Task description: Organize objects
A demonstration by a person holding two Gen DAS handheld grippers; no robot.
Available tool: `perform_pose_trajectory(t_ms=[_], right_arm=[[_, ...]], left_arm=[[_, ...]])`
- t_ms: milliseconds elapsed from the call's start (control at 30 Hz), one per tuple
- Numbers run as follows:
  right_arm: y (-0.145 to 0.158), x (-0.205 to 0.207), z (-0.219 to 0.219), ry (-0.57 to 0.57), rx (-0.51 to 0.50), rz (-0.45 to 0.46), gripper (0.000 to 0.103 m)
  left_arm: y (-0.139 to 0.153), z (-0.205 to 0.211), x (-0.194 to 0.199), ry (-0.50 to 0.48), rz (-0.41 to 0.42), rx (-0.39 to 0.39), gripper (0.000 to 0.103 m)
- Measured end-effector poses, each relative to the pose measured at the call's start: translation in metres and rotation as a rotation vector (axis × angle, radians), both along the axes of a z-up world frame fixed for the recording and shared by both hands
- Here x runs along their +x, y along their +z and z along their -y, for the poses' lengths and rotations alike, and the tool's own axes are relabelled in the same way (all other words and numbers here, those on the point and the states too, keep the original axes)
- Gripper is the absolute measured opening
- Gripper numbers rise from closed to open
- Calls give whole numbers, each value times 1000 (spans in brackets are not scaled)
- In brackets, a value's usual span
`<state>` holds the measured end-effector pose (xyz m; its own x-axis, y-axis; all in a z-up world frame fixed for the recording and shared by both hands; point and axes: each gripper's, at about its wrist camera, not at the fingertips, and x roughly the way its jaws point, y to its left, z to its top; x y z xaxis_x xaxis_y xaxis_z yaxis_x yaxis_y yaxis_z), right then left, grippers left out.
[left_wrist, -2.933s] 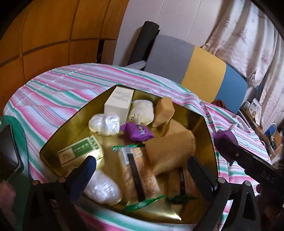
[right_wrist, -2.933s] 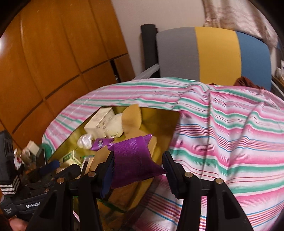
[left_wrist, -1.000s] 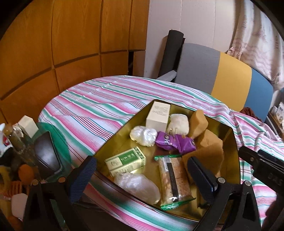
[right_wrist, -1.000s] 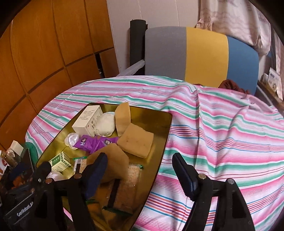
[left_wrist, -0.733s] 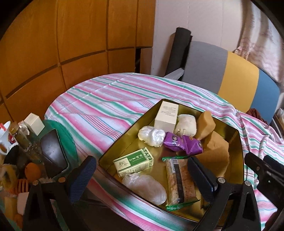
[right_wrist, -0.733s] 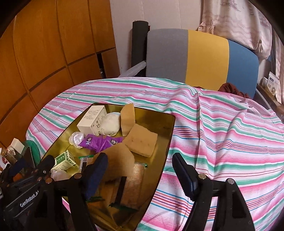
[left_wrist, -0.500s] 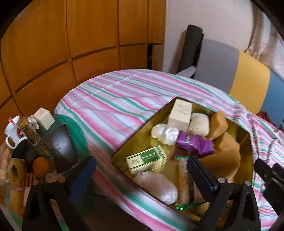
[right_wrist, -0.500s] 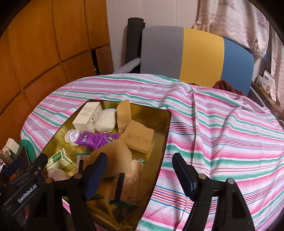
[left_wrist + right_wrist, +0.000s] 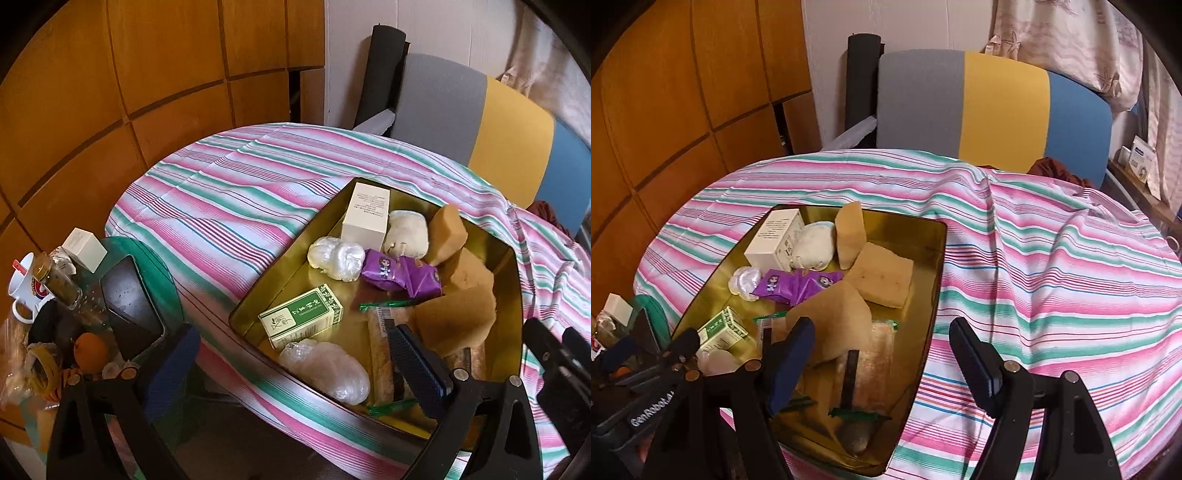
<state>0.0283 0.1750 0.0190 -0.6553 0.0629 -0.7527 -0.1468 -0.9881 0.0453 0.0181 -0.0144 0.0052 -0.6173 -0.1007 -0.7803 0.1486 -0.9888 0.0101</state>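
Crowding gold tray point(image 9: 288, 258): green box point(image 9: 301, 320), purple packets point(image 9: 798, 284), sponges point(image 9: 882, 275).

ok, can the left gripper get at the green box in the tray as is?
Probably yes: the left gripper is open and empty, and the green box lies uncovered near the gold tray's near-left edge.

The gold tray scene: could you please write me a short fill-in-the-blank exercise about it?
1. The gold tray rests on a ____ tablecloth.
2. The box lying near the tray's front edge is white and ____.
3. The two snack packets by the white box are ____.
4. The left gripper and right gripper both stand ____.

Answers: striped; green; purple; open
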Motion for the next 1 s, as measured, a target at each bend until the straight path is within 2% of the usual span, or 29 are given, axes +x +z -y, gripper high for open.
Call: perform_pose_trajectory(t_ms=[133, 533, 867, 1000], right_arm=[[-2, 0, 2, 16, -7, 11, 76], [-2, 0, 0, 2, -1, 14, 76], [-4, 1, -2, -7, 7, 17, 76], [-5, 1, -5, -12, 0, 19, 76]], left_arm=[[2, 1, 0, -6, 5, 10, 103], [4, -3, 5, -25, -10, -40, 103], [2, -8, 5, -48, 8, -18, 103], [0, -11, 6, -51, 10, -33, 103]])
